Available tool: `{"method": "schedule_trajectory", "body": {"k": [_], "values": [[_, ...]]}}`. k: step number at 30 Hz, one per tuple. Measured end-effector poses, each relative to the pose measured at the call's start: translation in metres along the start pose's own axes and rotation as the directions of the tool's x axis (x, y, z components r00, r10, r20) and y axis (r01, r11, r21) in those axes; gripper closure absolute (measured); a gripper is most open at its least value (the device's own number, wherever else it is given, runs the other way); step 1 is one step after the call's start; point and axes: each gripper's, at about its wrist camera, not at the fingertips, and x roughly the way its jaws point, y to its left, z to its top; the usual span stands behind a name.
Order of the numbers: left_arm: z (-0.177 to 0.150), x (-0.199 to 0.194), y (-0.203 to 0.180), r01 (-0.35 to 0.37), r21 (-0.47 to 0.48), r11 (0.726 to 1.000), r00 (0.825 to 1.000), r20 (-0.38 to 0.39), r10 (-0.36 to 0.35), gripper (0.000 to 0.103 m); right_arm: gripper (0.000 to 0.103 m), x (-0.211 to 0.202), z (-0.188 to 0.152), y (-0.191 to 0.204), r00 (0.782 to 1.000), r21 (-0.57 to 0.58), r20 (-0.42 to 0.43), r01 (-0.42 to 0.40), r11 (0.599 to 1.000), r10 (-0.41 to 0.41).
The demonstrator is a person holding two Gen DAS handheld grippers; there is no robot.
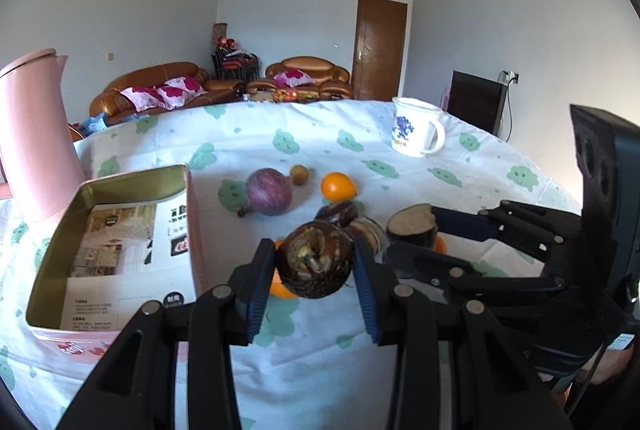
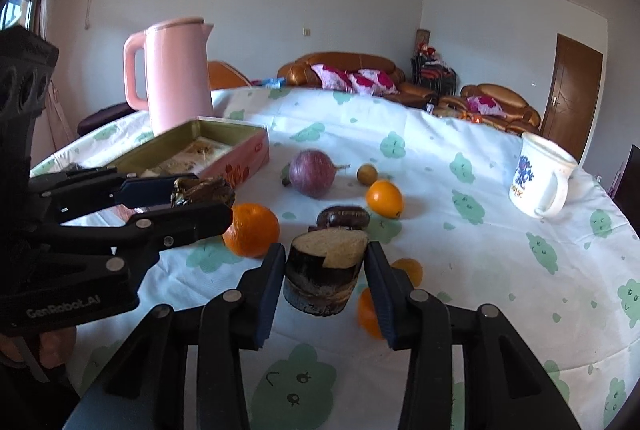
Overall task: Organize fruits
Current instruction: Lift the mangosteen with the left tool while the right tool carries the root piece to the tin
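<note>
My left gripper [image 1: 314, 262] is shut on a dark brown scaly fruit [image 1: 316, 260], held above the cloth beside the open pink tin box [image 1: 56, 270]. It also shows in the right wrist view [image 2: 200, 195] with the fruit [image 2: 202, 189]. My right gripper [image 2: 325, 270] is shut on a dark cut fruit piece with a pale face [image 2: 324, 270], seen too in the left wrist view [image 1: 412, 226]. A purple round fruit [image 2: 312, 173], a small brown fruit [image 2: 367, 173], oranges [image 2: 251, 230] [image 2: 385, 198] and a dark piece [image 2: 343, 218] lie on the table.
A pink kettle [image 2: 176, 69] stands behind the tin box [image 2: 240, 157]. A white mug [image 2: 540, 175] stands at the right of the round table with its green-patterned cloth [image 2: 480, 270]. Two more oranges [image 2: 408, 270] lie under my right gripper. Sofas stand beyond.
</note>
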Motion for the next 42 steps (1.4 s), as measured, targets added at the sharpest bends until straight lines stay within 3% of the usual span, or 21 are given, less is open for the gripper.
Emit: {"method": "schedule_trajectory", "body": {"k": [13, 42], "values": [[0.005, -0.010, 0.007, -0.056, -0.002, 0.998, 0.997, 0.057, 0.056, 0.063, 0.060, -0.013, 0.009, 0.001, 0.996, -0.001, 0.088, 0.003, 1.000, -0.003], [0.015, -0.018, 0.032, -0.169, -0.017, 0.985, 0.976, 0.139, 0.170, 0.063, 0.060, -0.005, 0.031, 0.010, 0.990, -0.022, 0.140, -0.019, 1.000, 0.022]]}}
